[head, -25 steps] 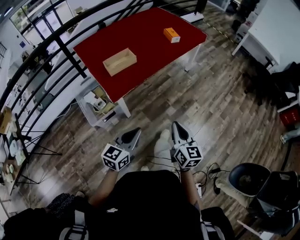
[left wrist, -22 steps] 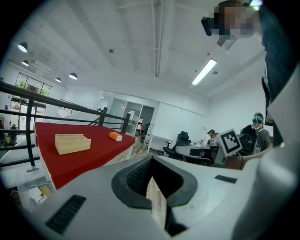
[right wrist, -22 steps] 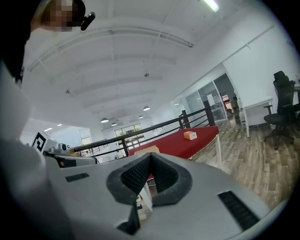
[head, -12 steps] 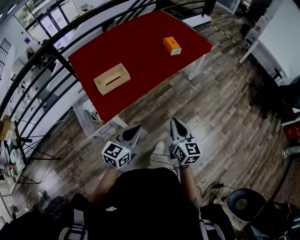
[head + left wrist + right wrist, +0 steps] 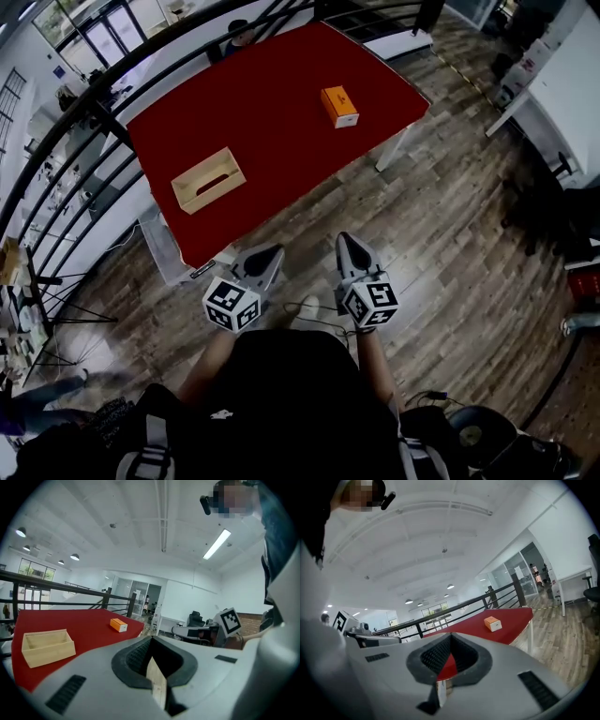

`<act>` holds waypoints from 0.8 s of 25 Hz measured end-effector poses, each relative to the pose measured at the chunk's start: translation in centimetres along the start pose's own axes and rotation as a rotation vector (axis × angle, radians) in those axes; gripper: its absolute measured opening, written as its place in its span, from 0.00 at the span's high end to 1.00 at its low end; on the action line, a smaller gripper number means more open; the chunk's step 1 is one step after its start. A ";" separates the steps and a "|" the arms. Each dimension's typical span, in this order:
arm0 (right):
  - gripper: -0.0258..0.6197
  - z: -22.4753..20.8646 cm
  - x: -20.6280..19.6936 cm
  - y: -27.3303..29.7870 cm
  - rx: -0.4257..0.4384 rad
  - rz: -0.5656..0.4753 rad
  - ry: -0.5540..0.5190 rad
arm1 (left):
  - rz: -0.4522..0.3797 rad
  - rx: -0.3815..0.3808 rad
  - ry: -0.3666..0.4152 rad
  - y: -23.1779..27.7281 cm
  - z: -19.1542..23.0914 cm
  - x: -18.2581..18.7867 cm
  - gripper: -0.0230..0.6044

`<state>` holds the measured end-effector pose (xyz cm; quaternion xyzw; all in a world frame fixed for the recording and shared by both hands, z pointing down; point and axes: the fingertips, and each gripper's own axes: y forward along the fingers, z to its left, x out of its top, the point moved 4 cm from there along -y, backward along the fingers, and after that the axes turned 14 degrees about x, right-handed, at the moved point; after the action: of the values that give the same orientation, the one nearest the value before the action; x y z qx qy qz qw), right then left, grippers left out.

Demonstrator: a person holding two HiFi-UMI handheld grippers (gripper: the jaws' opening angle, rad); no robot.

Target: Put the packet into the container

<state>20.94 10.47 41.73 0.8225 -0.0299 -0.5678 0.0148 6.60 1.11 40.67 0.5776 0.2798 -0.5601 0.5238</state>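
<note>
Holding both tools low in front of the body, the person stands on the wooden floor point(image 5: 450, 225) short of the table. The left gripper point(image 5: 265, 261) has its jaws pressed together at the tips, with nothing between them. The right gripper point(image 5: 350, 248) is likewise fully closed and empty. The two sit side by side, a little apart, and both point towards the red table point(image 5: 272, 84). Neither touches anything.

In the left gripper view the closed tips point(image 5: 150, 639) aim past the table's near corner. In the right gripper view the tips point(image 5: 450, 637) line up with the red top beyond.

The packet point(image 5: 339, 106), a small orange box, lies flat on the right part of the table, near its right edge. The container point(image 5: 208, 180), an open wooden box, stands on the left part near the front edge, well apart from the packet. Both are well away from the grippers, with a stretch of bare floor and the table's front edge between.

A black railing point(image 5: 94, 103) runs along the table's left and far sides. A white table leg point(image 5: 394, 150) shows under the right corner.
</note>
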 end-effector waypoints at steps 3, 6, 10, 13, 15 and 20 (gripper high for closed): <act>0.93 -2.2 0.5 0.8 0.001 -0.002 0.005 | -0.006 -0.003 0.009 2.2 -0.2 0.7 0.95; 0.93 -4.0 1.3 2.1 0.001 -0.007 0.007 | 0.002 0.003 0.014 3.9 0.2 1.2 0.95; 0.93 -5.9 2.0 3.8 0.005 -0.005 0.007 | 0.012 0.024 0.008 5.7 1.5 1.5 0.95; 0.93 -6.8 1.8 5.2 -0.003 0.003 0.011 | 0.016 0.024 0.003 6.9 2.7 1.5 0.95; 0.93 -7.6 1.8 6.3 -0.011 0.007 0.009 | 0.019 0.016 0.002 8.0 3.7 1.7 0.95; 0.93 -8.5 2.3 9.0 -0.044 0.020 0.012 | 0.018 -0.021 -0.003 10.3 6.1 3.2 0.95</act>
<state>29.40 1.24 43.15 0.8250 -0.0256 -0.5632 0.0388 14.48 -8.33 41.77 0.5738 0.2797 -0.5533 0.5351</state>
